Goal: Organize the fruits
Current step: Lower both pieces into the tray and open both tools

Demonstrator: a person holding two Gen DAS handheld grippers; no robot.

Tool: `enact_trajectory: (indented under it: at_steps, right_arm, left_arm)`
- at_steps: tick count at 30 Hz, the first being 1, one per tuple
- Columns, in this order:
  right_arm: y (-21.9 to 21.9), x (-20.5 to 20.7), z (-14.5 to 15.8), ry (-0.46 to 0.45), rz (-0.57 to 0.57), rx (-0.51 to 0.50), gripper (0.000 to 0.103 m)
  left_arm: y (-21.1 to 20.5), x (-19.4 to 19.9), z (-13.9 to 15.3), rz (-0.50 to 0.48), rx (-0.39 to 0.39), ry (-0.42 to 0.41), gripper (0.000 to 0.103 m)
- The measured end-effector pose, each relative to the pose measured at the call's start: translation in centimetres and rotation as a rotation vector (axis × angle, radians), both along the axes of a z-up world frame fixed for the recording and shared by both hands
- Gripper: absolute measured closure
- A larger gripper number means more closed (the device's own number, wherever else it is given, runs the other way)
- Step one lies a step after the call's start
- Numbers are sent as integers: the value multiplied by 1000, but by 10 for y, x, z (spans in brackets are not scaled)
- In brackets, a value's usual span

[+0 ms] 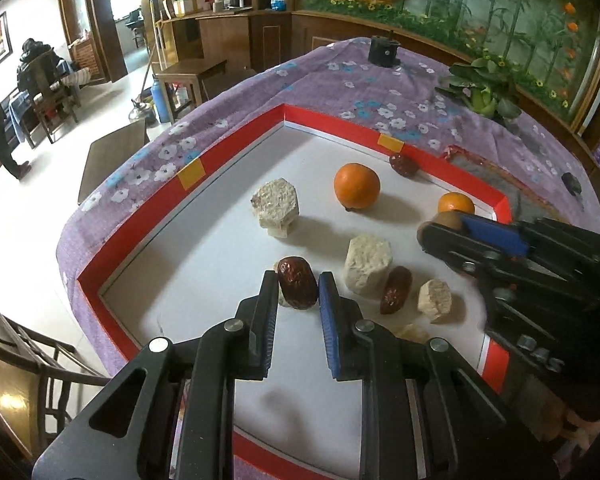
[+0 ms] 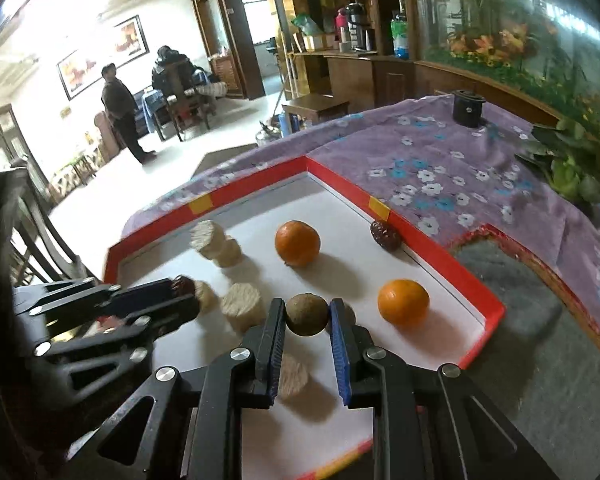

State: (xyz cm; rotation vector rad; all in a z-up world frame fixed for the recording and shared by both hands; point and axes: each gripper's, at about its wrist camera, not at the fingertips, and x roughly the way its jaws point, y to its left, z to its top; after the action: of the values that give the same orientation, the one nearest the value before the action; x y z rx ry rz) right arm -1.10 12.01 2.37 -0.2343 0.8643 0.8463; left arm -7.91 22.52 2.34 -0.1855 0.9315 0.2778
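On a white board with a red rim (image 1: 236, 148) lie fruits and pale sugarcane-like chunks. My left gripper (image 1: 298, 286) is shut on a dark red date (image 1: 297, 287) held just above the board. My right gripper (image 2: 306, 314) is shut on a brown kiwi (image 2: 307, 314); it shows in the left wrist view (image 1: 450, 226) at the right. Two oranges (image 1: 357, 185) (image 1: 456, 203) lie further back, a second date (image 1: 396, 290) lies beside a pale chunk (image 1: 367, 264), and a third date (image 1: 403, 165) lies by the far rim.
More pale chunks (image 1: 276, 206) (image 1: 435, 300) lie on the board. A purple flowered cloth (image 1: 380, 76) covers the table, with a black holder (image 1: 384, 51) and a green plant (image 1: 482, 94) at the back. A grey mat (image 2: 532, 312) lies right of the board.
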Motion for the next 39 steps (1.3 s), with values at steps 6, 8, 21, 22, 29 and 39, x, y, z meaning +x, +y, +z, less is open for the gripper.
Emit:
enact_trajectory:
  at_steps: [6,8,21,22,29,39]
  right_arm:
    - [2,4,-4,17,16,30,82]
    - [-2,3,-4,21,13,36,81]
    - [-32,-25,8,-27,-43,61,74]
    - [-38,-29,9,-37,-57,67,74]
    - [-67,-50,19,-103,-138,113,54]
    - [-95,-74,25,-156,-193,152,50]
  left_arm:
    - [-3,2,-2,9,30,-16,83]
    - [-4,2,-3,19,36,-22,83]
    - [-9,-10,1,44,64,-66,49]
    - [-11,-11,2,41,63,-72,49]
    - [-34,-20,15,14,108,-125,49]
    - [-51,-38,34,29,163,-173,49]
